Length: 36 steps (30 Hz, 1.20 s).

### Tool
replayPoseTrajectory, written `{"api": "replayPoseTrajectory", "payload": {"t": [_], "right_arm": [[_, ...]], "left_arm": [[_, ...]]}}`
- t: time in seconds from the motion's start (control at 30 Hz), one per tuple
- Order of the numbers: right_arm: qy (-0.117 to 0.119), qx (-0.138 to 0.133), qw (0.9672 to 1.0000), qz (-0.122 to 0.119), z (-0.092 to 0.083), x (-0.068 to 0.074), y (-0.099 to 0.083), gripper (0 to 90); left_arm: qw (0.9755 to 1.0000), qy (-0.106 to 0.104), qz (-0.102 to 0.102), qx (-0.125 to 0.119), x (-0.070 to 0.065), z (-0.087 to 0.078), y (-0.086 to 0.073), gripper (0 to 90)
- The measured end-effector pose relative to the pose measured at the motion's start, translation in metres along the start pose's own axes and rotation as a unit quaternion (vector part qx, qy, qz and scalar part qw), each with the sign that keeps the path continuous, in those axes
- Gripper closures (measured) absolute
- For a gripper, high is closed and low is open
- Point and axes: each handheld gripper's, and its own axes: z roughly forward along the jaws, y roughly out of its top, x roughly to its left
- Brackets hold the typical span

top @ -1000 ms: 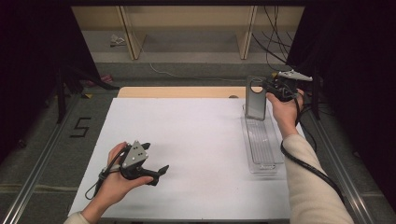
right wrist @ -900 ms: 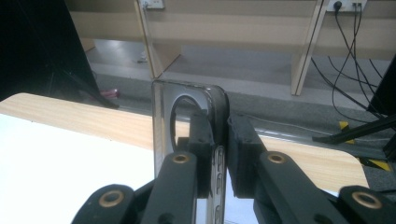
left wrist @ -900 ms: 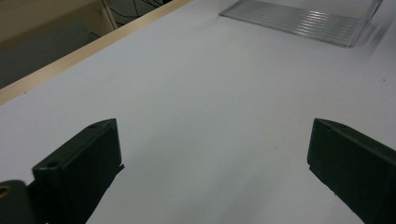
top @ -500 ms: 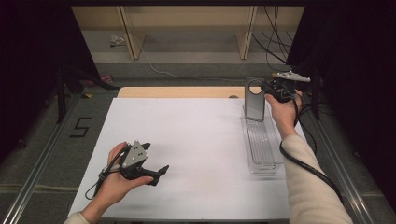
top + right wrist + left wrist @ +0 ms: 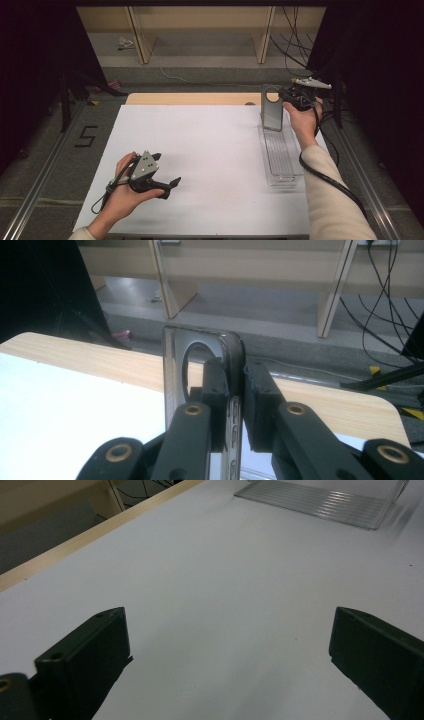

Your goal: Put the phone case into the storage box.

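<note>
Right gripper [image 5: 232, 405] clamped on edge of clear phone case [image 5: 272, 112], held upright over far end of clear tray [image 5: 280, 155]. Left gripper [image 5: 227, 665] wide open, nothing between, low over white table sheet [image 5: 210, 150].

One legible mark: the numeral "5" [image 5: 86, 136], dark on the grey floor, well beyond the left gripper's [image 5: 167, 186] fingers, off the table's [image 5: 210, 150] left edge. Nothing readable on the phone case [image 5: 272, 114] between the right gripper's [image 5: 286, 96] fingers.
</note>
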Motion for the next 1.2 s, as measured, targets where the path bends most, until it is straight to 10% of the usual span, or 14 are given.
{"api": "replayPoseTrajectory", "payload": {"t": [1.2], "right_arm": [[0.019,0.027,0.9995,-0.001,0.005,-0.005,-0.015,81.1]], "left_arm": [[1.0,-0.002,0.001,0.002,-0.001,0.001,0.0,2.5]]}}
